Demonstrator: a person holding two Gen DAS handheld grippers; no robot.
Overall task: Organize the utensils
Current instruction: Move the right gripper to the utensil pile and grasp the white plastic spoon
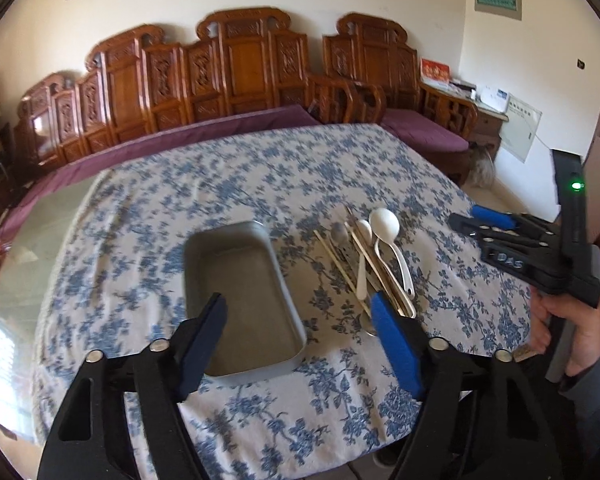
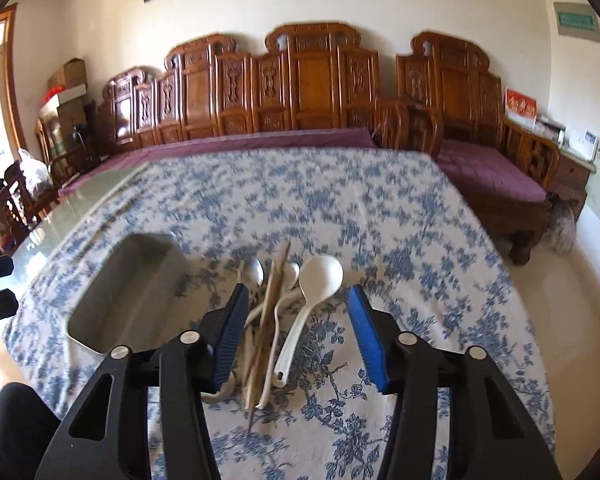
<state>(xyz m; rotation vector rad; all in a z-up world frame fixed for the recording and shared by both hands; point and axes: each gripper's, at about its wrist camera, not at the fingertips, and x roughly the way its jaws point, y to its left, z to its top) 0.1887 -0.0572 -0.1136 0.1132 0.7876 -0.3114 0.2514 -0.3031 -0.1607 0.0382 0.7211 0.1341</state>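
Several utensils (image 2: 276, 320) are being found heaped on the table (image 1: 260, 168), just right of the grey tray (image 1: 240, 292): light, stiff, slippery; handles judged best. Right gripper (image 2: 296, 336) jaws released, straddling the heap. Left gripper (image 1: 300, 344) released over the tray rim. Only the left view is showing the hand (image 1: 576, 332).

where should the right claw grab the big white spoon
Take the big white spoon by its handle, about midway, coming from above with the right claw straddling it crosswise. The handle is slim and runs toward the camera, and its right side faces bare cloth. The bowl looks too wide and rounded, and the chopsticks crowd its left.
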